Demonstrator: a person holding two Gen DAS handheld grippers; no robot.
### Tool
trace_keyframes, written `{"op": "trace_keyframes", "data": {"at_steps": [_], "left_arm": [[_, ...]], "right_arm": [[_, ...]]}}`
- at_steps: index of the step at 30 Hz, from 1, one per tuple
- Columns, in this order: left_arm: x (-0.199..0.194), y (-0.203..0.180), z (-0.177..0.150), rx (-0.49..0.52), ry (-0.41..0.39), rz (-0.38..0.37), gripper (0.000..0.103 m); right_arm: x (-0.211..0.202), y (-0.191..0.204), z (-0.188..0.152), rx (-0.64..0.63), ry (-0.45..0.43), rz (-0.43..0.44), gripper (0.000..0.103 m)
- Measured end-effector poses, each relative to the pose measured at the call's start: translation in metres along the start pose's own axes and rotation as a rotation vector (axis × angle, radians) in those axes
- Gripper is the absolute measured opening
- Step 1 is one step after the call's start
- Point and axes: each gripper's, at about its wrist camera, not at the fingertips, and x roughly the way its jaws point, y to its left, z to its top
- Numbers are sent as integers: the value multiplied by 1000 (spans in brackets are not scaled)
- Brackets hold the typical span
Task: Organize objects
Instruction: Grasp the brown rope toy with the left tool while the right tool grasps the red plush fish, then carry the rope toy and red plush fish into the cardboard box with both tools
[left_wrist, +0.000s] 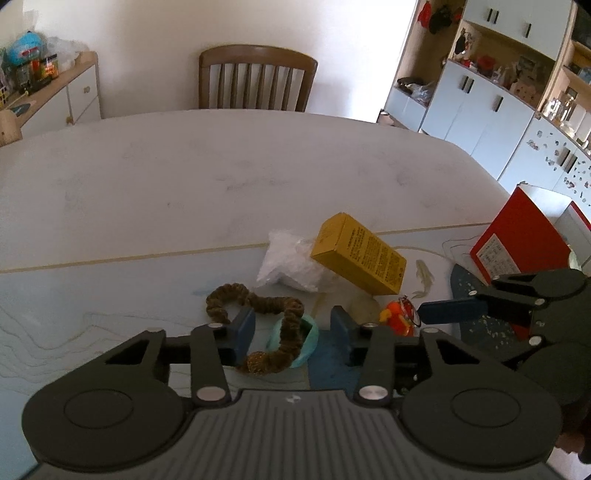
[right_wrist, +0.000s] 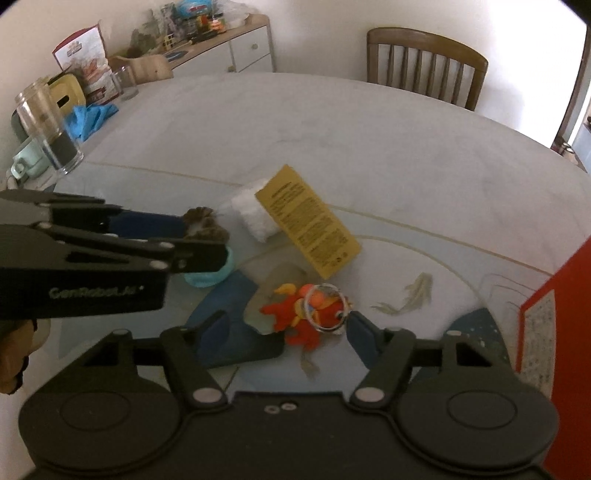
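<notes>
Nearest the lens in both views sat the grippers' own black bodies, ribbed plastic with round pivot housings. Left gripper (left_wrist: 291, 332) was wide open, blue pads either side of a brown scrunchie (left_wrist: 258, 306) and a small teal cup (left_wrist: 295, 341), gripping nothing. Right gripper (right_wrist: 284, 336) was also wide open and empty, pads flanking an orange-red toy keychain (right_wrist: 310, 314). Largest to smallest, the objects: a pale table (left_wrist: 221, 177), smooth, with a printed mat on its near part; a red box (left_wrist: 524, 240), rigid card, standing at the right edge; a yellow carton (left_wrist: 360, 254), oblong, printed with small text, tilted with one end propped on a white crinkled plastic bag (left_wrist: 288, 262); the scrunchie, a fuzzy fabric loop draped over the cup's rim; the cup, smooth and round (open top, contents not visible); the keychain, soft-looking with a thin wire ring on top. All lay close together on the mat's near-centre. Judged step: early, approach to first grasps, nothing sorted yet. Next move likely calls for each gripper to descend and close. The scrunchie should compress and may drag the light cup along; the keychain is small and lumpy, so a grip across the body rather than the ring seems safer.
</notes>
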Motion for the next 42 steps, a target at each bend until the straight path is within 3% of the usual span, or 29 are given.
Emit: {"op": "trace_keyframes", "data": {"at_steps": [2,6,14,19,21,24,26,35,37,39,42], "left_arm": [[2,1,0,-13,10,-7,34],[1,1,0,-28,5,-12,33],[-1,0,0,-31,17,-4,12],[-5,1,-1,-40,4,-6,9],[-8,1,-2,-41,1,-6,9],[-11,3,-4,-51,-2,-6,8],[-14,5,-5,-63,-3,-5,8],[-41,7,-10,-115,-36,-35,8],[-45,7,-12,-126,-39,-40,8],[-48,6,-14,-133,-35,-43,8],[-54,6,-20,-140,-31,-44,8]], "right_arm": [[1,2,1,-1,0,-5,69],[4,2,4,17,3,-9,65],[1,-8,3,84,-1,-3,51],[-5,-12,0,102,-7,9,35],[-7,-12,-2,98,-6,15,23],[-9,-11,-3,101,-14,7,18],[-12,-10,-3,98,-28,9,0],[-26,-11,-5,112,-58,-23,0],[-25,-13,-4,132,-58,-25,5],[-22,-15,-2,149,-55,-35,20],[-16,-16,-2,156,-46,-38,27]]}}
